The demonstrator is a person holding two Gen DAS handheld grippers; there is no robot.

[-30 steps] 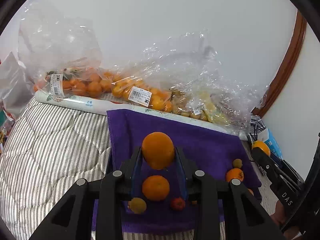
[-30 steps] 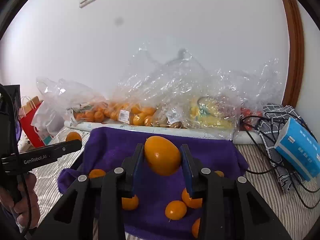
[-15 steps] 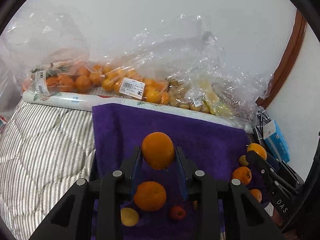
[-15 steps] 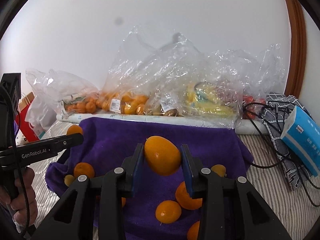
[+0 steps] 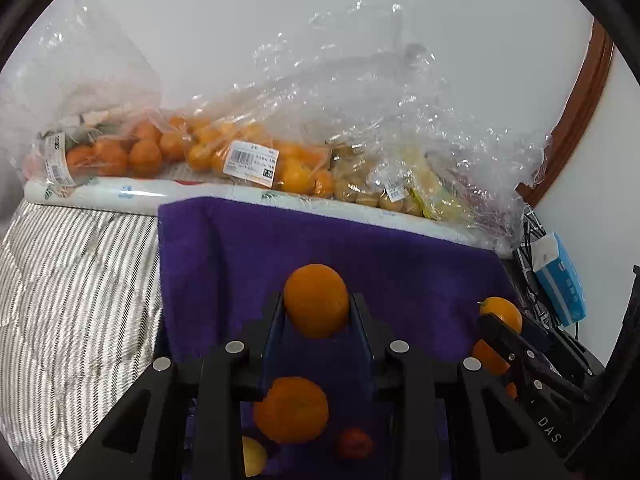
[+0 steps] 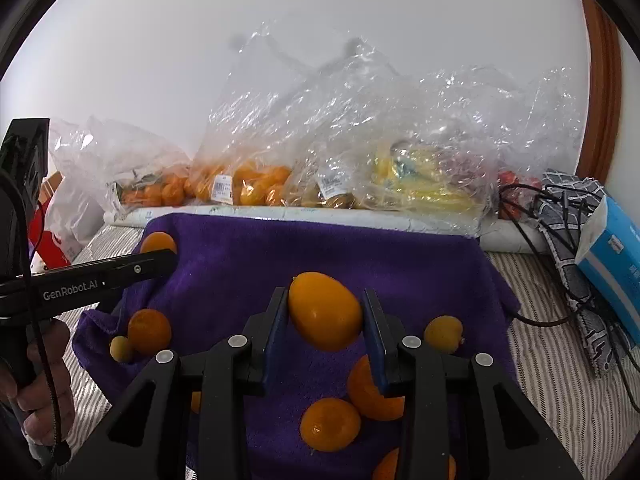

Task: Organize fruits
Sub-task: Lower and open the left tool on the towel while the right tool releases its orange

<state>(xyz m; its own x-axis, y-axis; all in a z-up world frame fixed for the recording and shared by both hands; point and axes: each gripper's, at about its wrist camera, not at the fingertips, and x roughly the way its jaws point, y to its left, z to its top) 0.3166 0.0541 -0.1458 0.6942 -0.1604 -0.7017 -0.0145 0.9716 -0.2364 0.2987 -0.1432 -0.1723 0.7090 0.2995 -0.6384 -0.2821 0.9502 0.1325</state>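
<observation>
A purple towel (image 5: 320,240) (image 6: 320,248) lies on a striped quilt. My left gripper (image 5: 317,312) is shut on a round orange (image 5: 316,300) held above the towel. My right gripper (image 6: 325,314) is shut on a smooth yellow-orange fruit (image 6: 324,310). Loose fruit sits on the towel: an orange (image 5: 291,409), a small red fruit (image 5: 355,443) and a yellow one (image 5: 253,456) below the left gripper; several oranges (image 6: 330,423) and a small yellowish fruit (image 6: 121,348) in the right wrist view. The other gripper appears at each view's edge, with its fruit (image 5: 501,313) (image 6: 158,242).
Clear plastic bags of oranges (image 5: 248,156), brownish fruit (image 6: 332,196) and bananas (image 6: 416,184) line the wall behind a white roll (image 5: 100,194). A blue tissue pack (image 6: 612,248), patterned cloth and black cables (image 6: 560,240) lie at right. A red-white bag (image 6: 52,240) is at left. A hand (image 6: 44,384) grips the left tool.
Both grippers have sunk toward the towel with their fruit still held. The towel and loose fruit look larger and nearer; the bags have shifted in view.
</observation>
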